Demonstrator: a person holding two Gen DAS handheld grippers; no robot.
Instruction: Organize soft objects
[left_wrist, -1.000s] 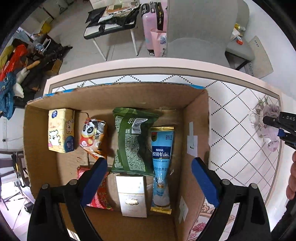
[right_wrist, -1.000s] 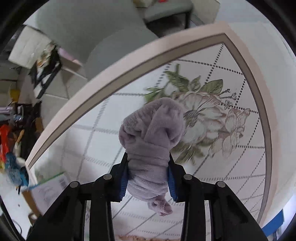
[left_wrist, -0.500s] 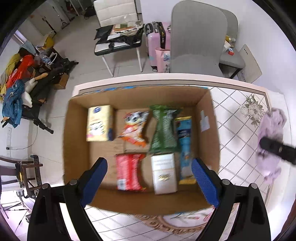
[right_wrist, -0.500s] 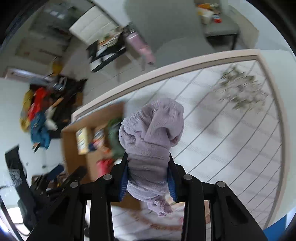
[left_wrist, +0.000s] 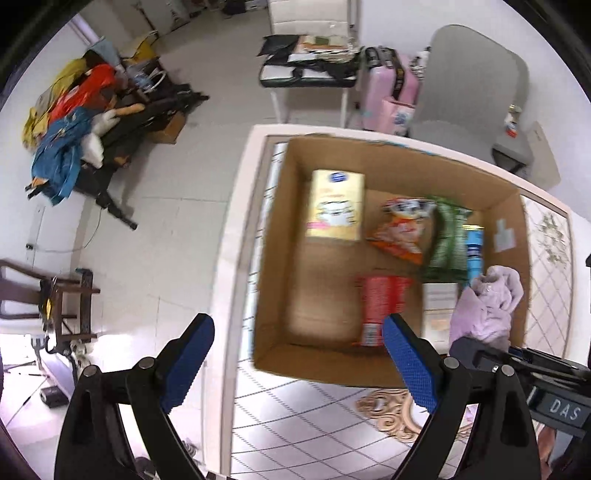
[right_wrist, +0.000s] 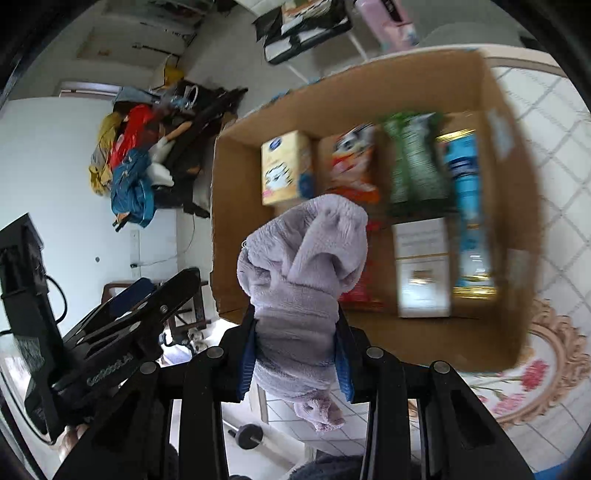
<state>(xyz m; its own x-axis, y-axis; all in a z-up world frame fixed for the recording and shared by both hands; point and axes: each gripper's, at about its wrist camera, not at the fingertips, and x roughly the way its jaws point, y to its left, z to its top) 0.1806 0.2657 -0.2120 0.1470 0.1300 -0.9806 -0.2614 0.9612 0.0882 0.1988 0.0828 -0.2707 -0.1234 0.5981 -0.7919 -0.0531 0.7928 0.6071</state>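
place: home room | cues: pink suitcase (left_wrist: 391, 92); grey chair (left_wrist: 476, 81); clothes pile (left_wrist: 66, 122); tiled floor (left_wrist: 177, 206)

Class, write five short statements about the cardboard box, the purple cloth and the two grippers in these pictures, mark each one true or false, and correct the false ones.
1. The right gripper is clamped on a purple fleece cloth. True.
2. The left gripper holds a red packet. False: its jaws stand wide apart with nothing between them.
3. The cardboard box stands on the floor. False: it stands on the patterned table.
4. A yellow tissue pack lies inside the box. True.
5. The box is empty apart from the tissue pack. False: several other packets and a white carton lie in it too.
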